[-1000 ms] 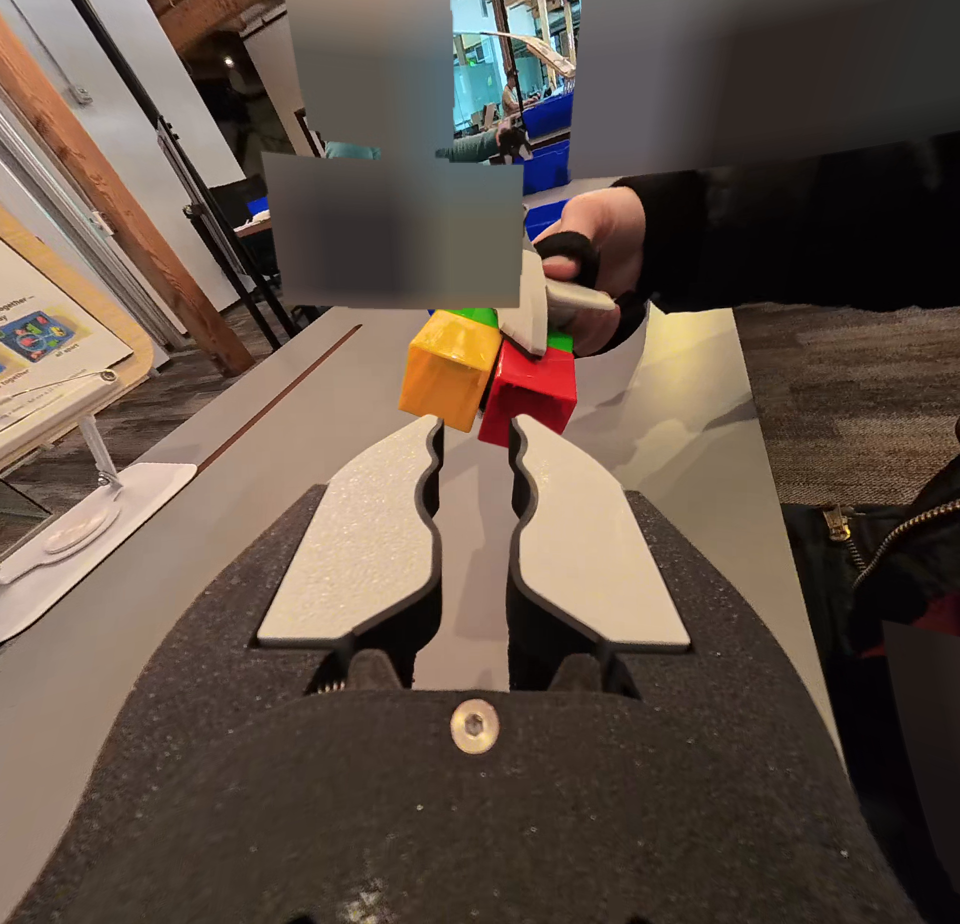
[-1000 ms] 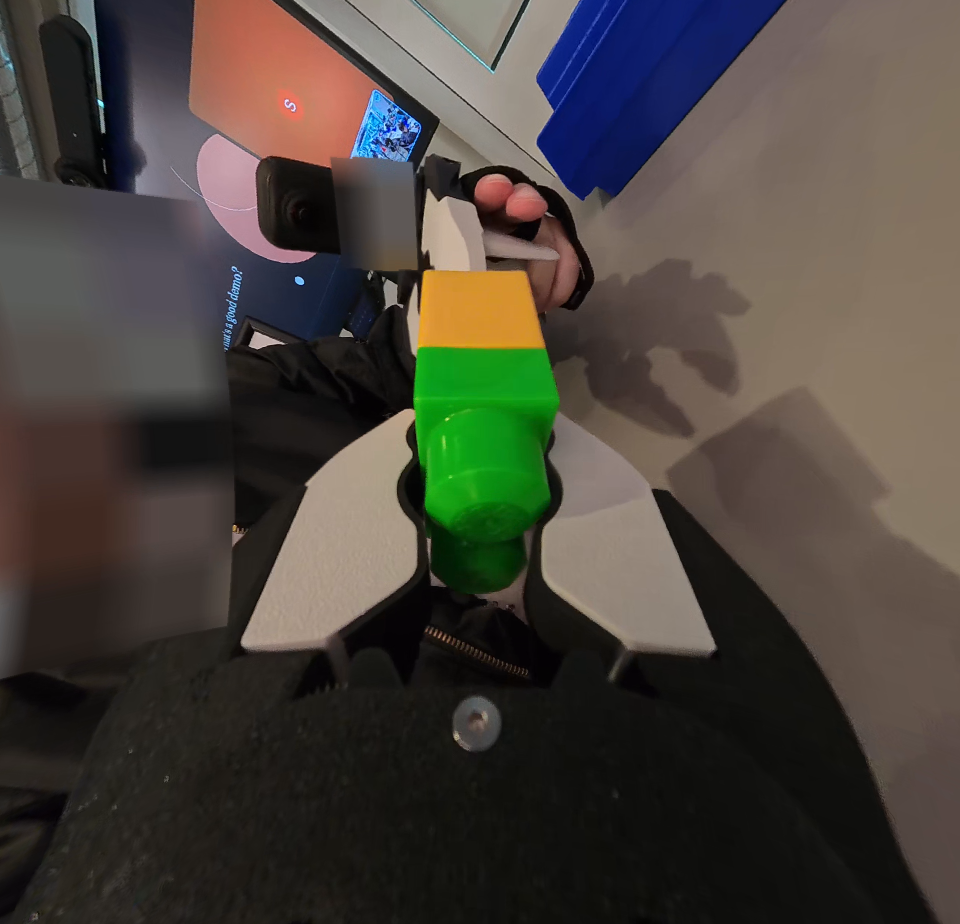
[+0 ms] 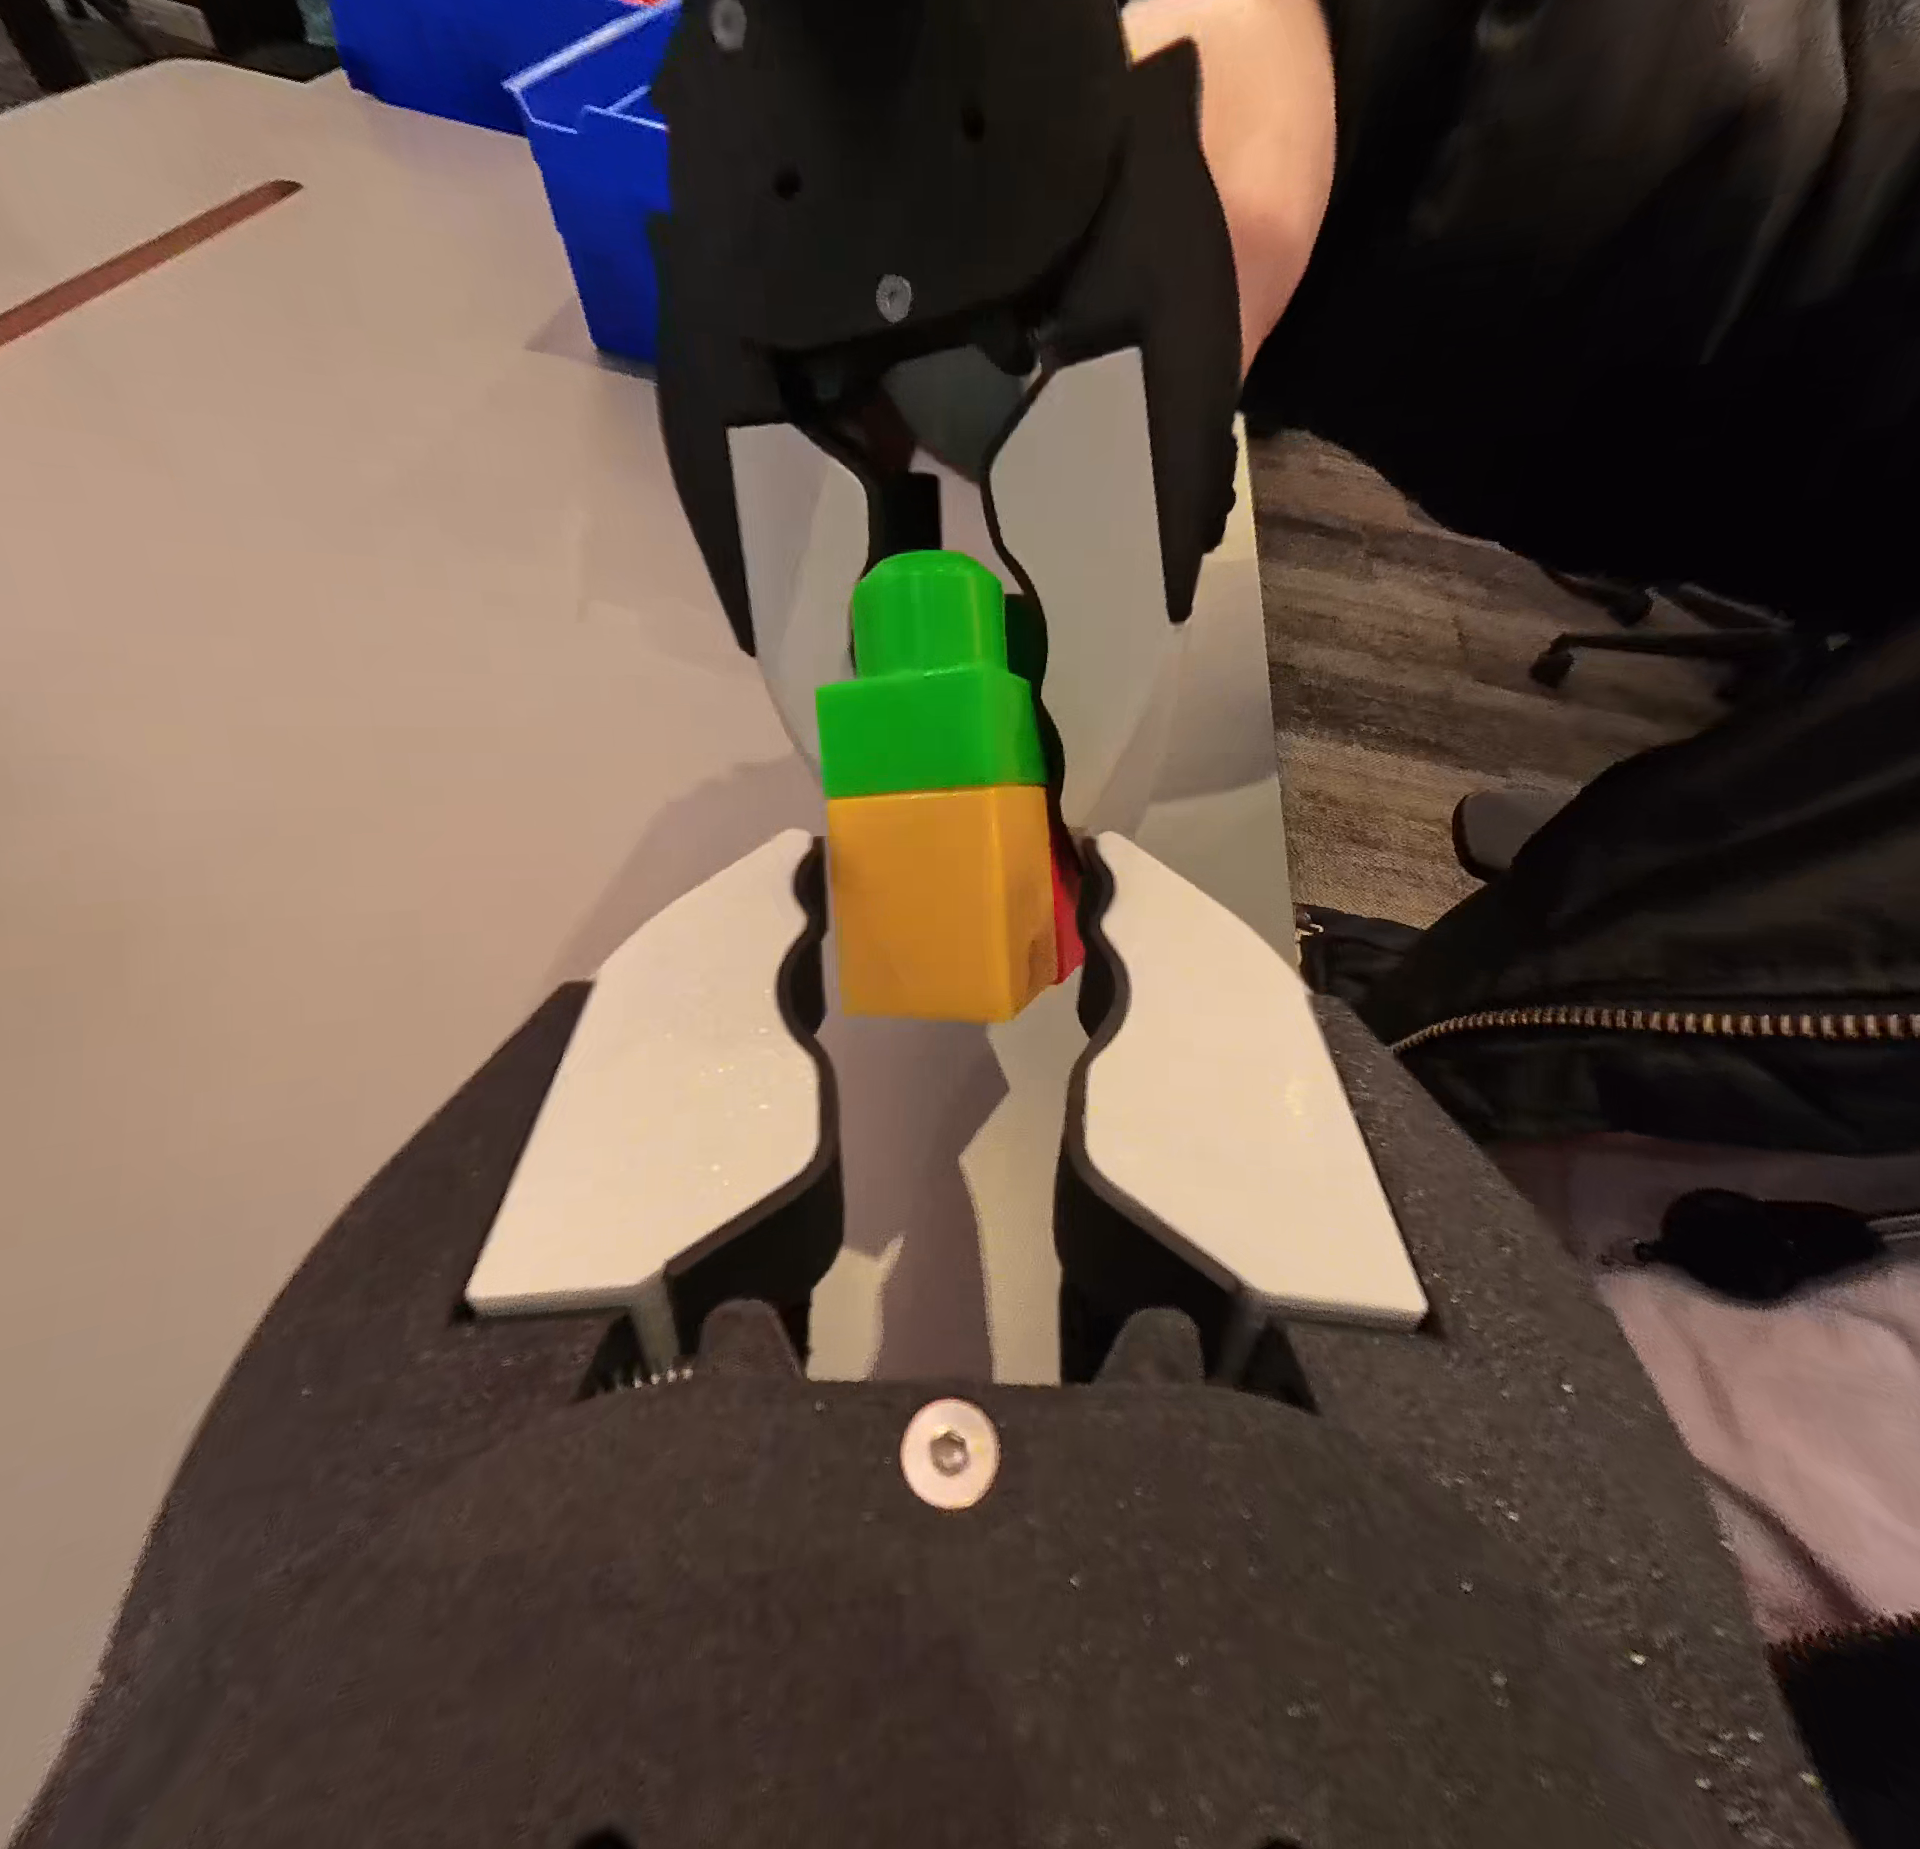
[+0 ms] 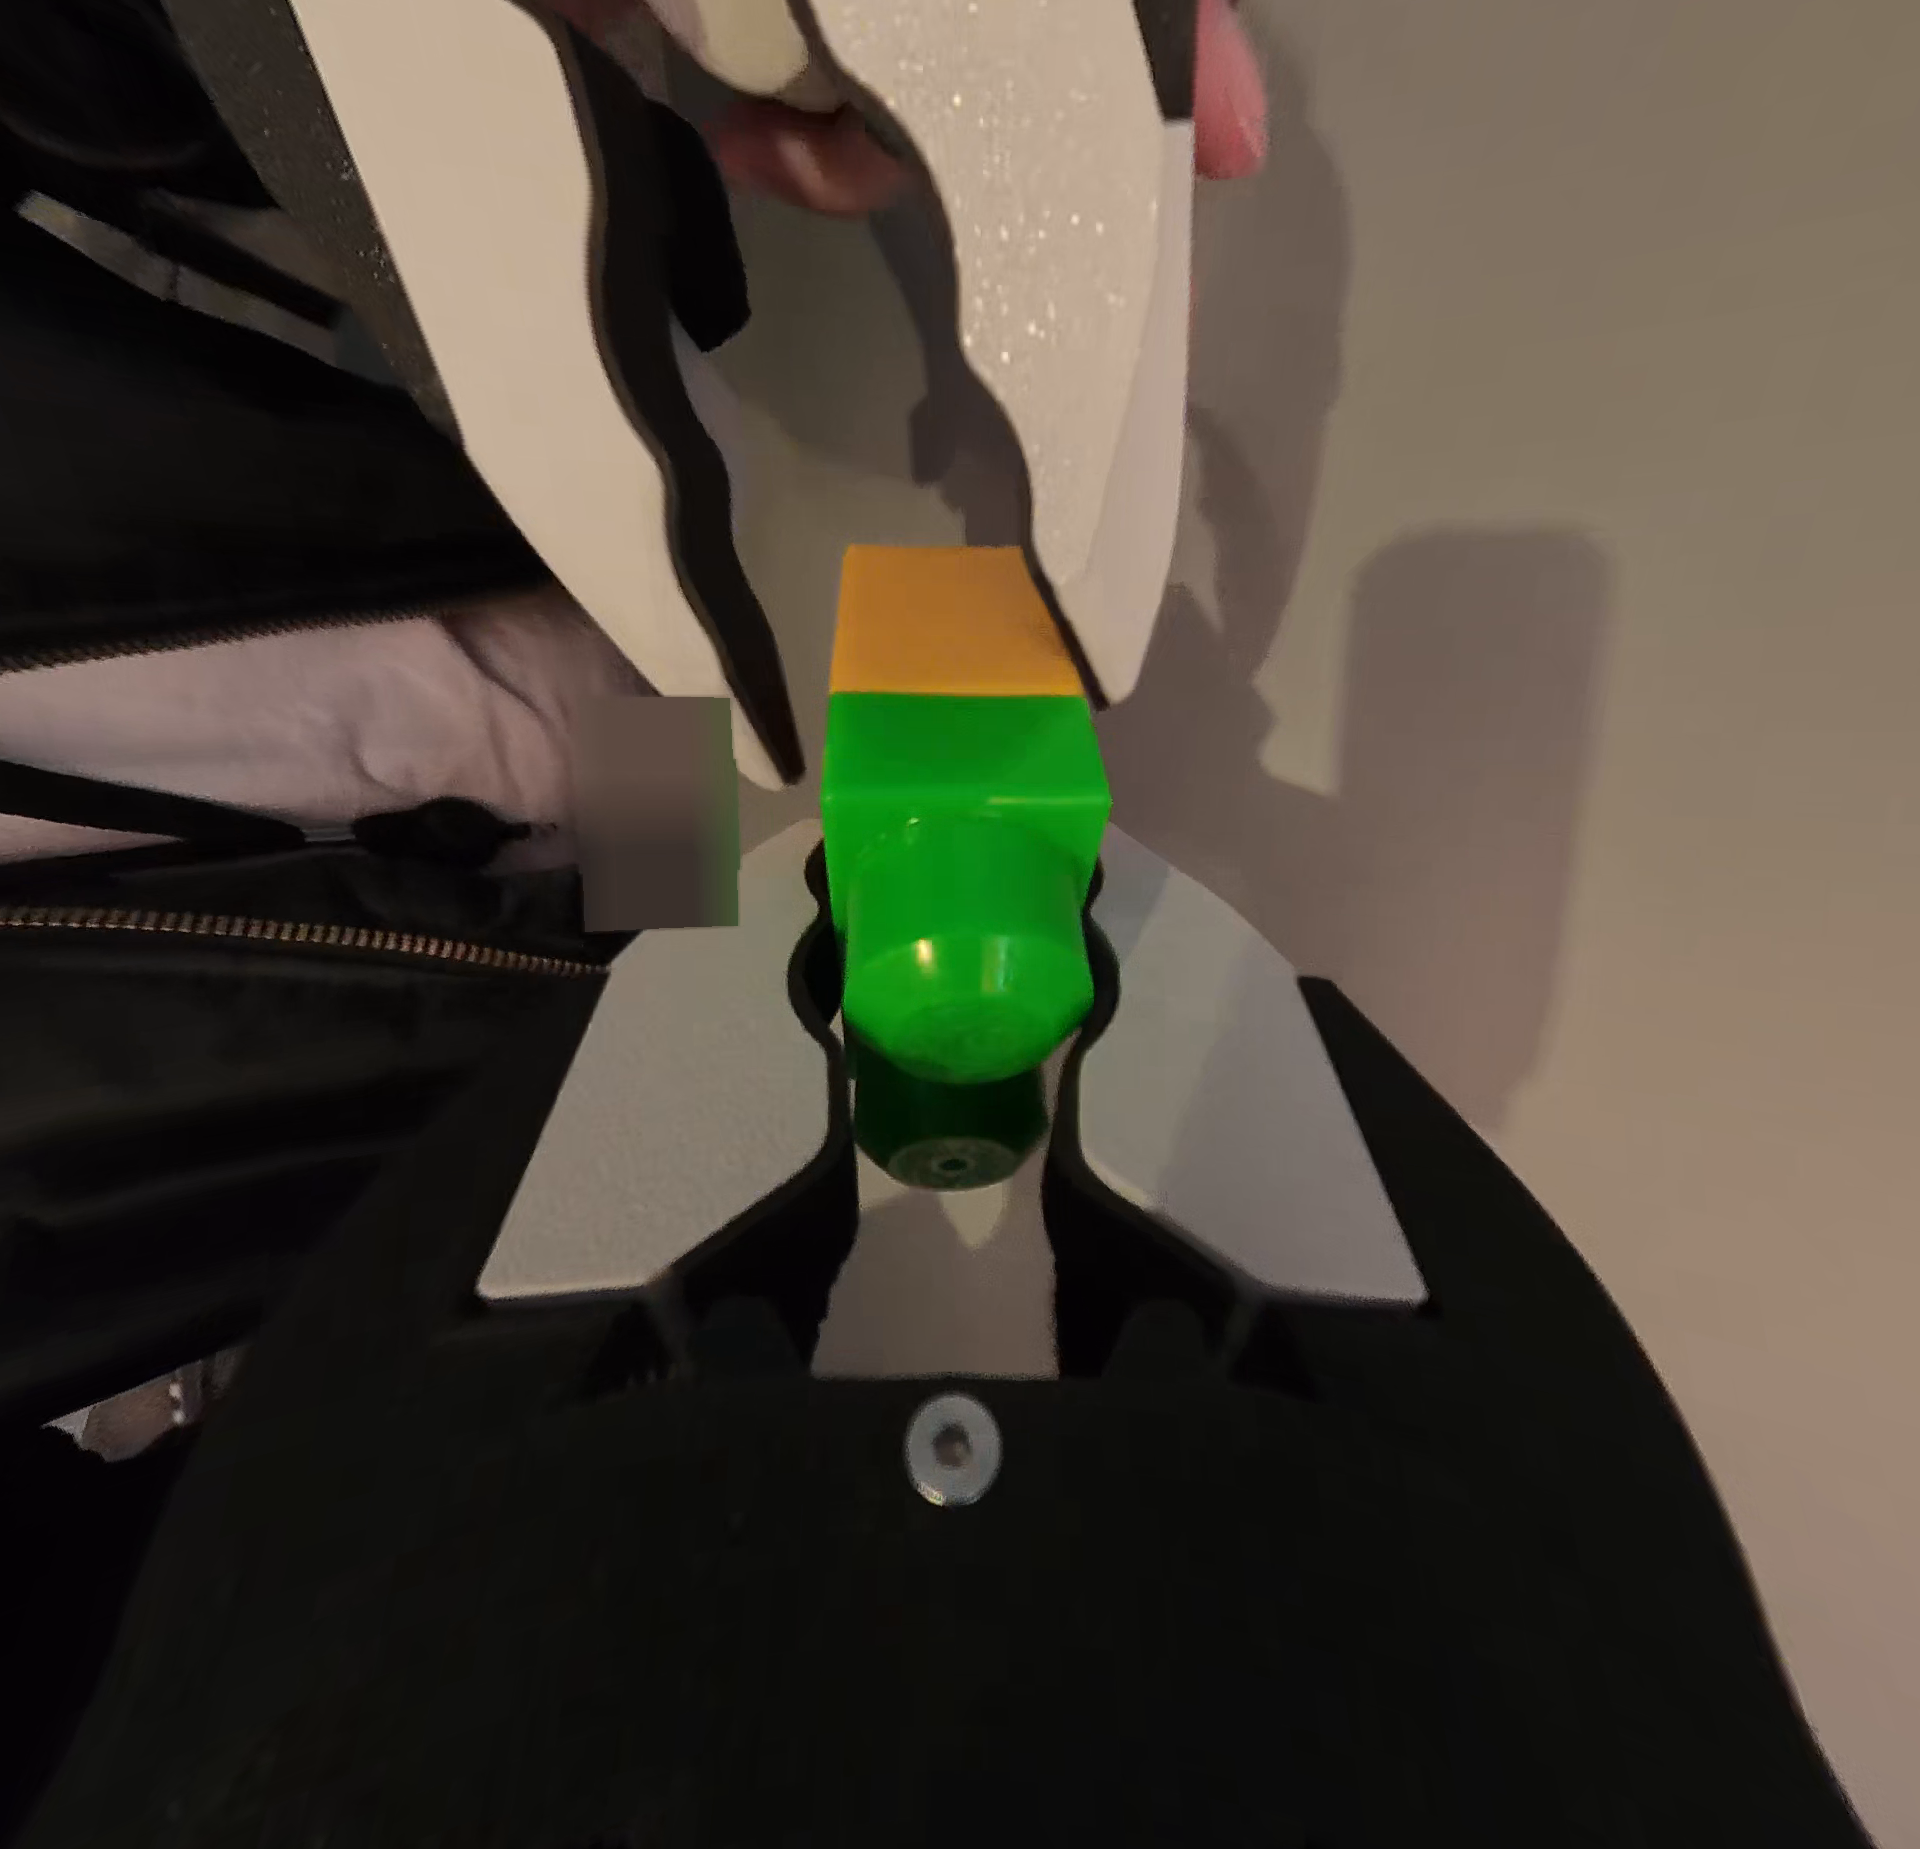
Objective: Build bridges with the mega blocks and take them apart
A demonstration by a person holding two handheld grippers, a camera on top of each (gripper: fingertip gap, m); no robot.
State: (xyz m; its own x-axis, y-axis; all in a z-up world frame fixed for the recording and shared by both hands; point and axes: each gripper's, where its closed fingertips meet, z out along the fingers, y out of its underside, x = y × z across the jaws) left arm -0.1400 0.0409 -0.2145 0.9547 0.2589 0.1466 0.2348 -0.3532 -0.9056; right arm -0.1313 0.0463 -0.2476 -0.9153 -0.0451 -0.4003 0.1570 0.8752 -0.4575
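The bridge looks to be in the taking-apart stage, held in the air between the two tools over the pale table (image 3: pixel 312 656).

Nearest in the left wrist view, at lower centre, the left gripper (image 3: pixel 951 869) has its pale, wavy-edged fingers spread a little wider than the orange block (image 3: pixel 930 900), whose far part lies between their tips; whether they press it cannot be told. A sliver of red block (image 3: pixel 1062 916) peeks out on the right of the orange one. Farther on, at mid-frame, the green block (image 3: pixel 930 734) sits plugged onto both, its round stud pointing away.

In the right wrist view, at centre, the right gripper (image 4: pixel 956 900) is clamped on that green block (image 4: pixel 961 760), jaws narrow around its body with the studs back in the throat. Beyond it the orange block (image 4: pixel 951 610) sits between the other tool's tips.

Next move, probably: the left jaws must close firmly on the orange block, then pull straight along the stud axis while the right holds firm.

The blocks are glossy moulded plastic, boxy with cylindrical studs; the gripper bodies look black and grainy. Blue bins (image 3: pixel 499 43) stand at the upper left.
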